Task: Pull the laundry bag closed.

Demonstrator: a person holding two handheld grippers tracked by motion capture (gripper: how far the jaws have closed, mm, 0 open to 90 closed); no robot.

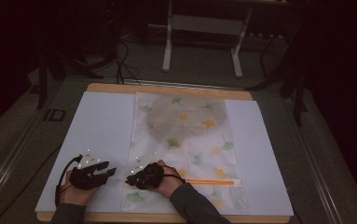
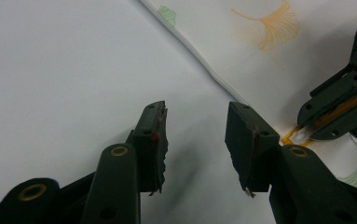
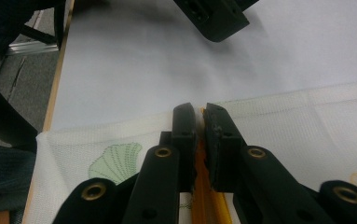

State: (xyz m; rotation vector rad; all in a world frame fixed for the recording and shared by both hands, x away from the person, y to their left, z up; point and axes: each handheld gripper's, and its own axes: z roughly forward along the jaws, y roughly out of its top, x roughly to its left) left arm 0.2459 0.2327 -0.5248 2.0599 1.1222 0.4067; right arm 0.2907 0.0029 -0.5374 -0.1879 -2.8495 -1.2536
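Observation:
A white mesh bag (image 1: 185, 135) printed with green and orange ginkgo leaves lies flat on a white sheet (image 1: 101, 121). An orange zipper (image 1: 211, 181) runs across the bag's near end. My right gripper (image 1: 129, 179) sits at the zipper's left end. In the right gripper view its jaws (image 3: 198, 114) stand almost together, pinching the zipper pull, with the orange tape (image 3: 203, 196) running back between them. My left gripper (image 1: 111, 169) rests just left of the bag over the bare sheet. Its jaws (image 2: 197, 112) are open with nothing between them. The bag's corner (image 2: 241, 100) lies just beyond its fingertips.
The white sheet covers a wooden board (image 1: 167, 88) on a grey table. A white frame stand (image 1: 168, 42) and cables are on the floor behind. The board's left edge (image 3: 57, 70) drops off close to the bag's corner.

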